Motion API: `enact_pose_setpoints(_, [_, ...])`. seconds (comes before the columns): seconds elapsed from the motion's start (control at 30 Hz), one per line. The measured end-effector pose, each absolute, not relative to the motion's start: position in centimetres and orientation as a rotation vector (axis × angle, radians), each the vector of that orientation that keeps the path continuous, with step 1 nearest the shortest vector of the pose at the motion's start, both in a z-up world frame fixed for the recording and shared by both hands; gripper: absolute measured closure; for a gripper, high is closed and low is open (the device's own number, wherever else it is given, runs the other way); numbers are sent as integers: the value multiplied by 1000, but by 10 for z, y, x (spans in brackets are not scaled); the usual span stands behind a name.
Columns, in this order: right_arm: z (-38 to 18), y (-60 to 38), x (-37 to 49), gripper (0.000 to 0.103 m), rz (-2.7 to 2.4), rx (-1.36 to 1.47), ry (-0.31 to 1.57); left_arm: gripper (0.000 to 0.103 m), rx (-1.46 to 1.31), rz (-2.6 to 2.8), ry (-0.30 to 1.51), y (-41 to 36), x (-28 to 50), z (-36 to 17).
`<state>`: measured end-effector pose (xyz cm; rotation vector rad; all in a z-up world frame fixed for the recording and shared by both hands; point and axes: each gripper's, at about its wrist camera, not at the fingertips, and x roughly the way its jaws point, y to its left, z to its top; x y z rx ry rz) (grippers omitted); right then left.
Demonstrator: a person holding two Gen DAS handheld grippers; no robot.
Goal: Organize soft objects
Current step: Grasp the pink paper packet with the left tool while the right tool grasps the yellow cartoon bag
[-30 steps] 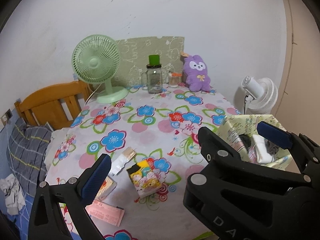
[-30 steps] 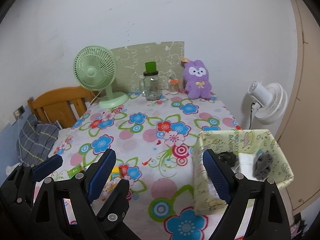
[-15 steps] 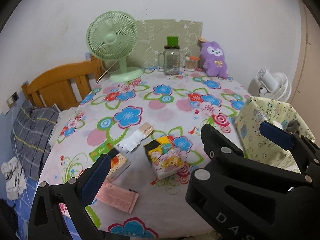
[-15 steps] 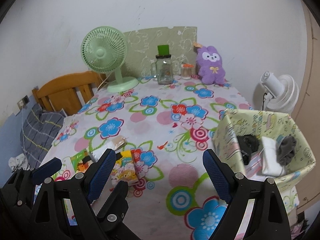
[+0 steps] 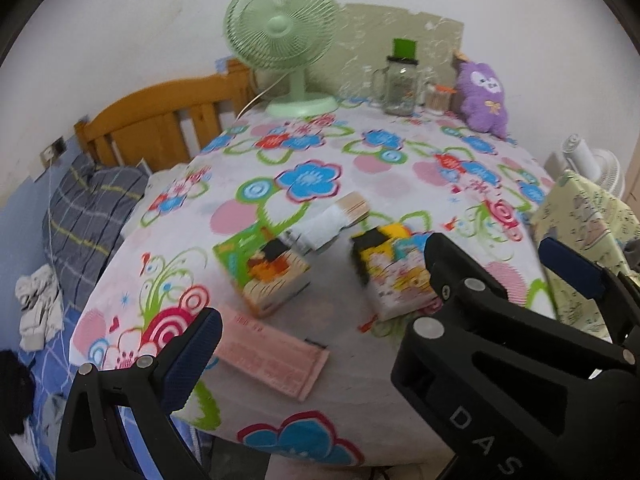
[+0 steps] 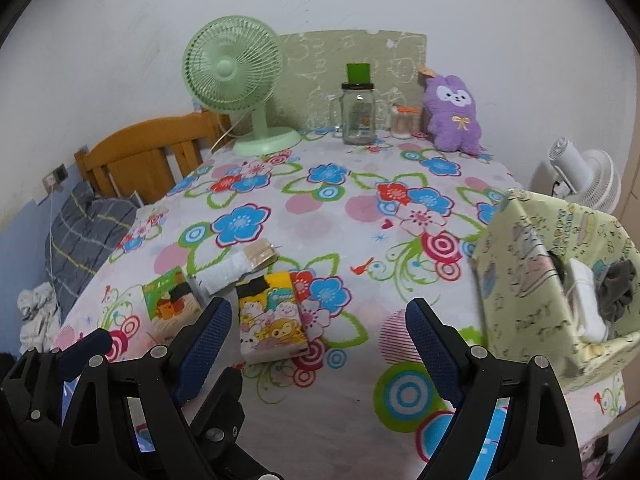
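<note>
Several soft packs lie near the table's front: a yellow cartoon tissue pack (image 6: 272,316) (image 5: 396,276), a green-orange pack (image 5: 262,276) (image 6: 170,300), a white wrapped pack (image 5: 328,222) (image 6: 236,266) and a flat pink pack (image 5: 272,356). A pale green fabric basket (image 6: 516,292) (image 5: 580,216) at the right holds dark and white items. A purple plush (image 6: 454,114) sits at the back. My left gripper (image 5: 384,312) is open and empty above the packs. My right gripper (image 6: 320,344) is open and empty, just short of the yellow pack.
A green desk fan (image 6: 236,88), a glass jar with green lid (image 6: 358,108) and a small jar (image 6: 402,120) stand along the back wall. A wooden headboard (image 6: 144,156) and bedding lie left. A white fan (image 6: 584,176) stands beyond the right edge.
Both grippers have moved forward and tilted down toward the packs, which now look larger and nearer. The left gripper swung left. Both stay open.
</note>
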<state>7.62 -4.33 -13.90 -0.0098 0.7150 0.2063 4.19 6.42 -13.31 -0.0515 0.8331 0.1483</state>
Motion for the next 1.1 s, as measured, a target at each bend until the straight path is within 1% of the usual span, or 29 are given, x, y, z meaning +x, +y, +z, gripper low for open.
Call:
enact_pose_setpoints(0.6, [-173,-14,89,12,257,-62,804,1,-177,204,984,92,45,-173])
enact_pose_setpoints(0.83, [-180,-17,97,12,235,-65,822,5,-168,207,983,90,54,-178])
enact_pose_setpoints(1.03, [-184,-16,106,12,230,-61,838,14,-132,214,955,90,63,-177])
enact_pose_setpoints(1.1, [-185,-15,108,12,230,-58,839,22,-127,206,944,90,65,-176])
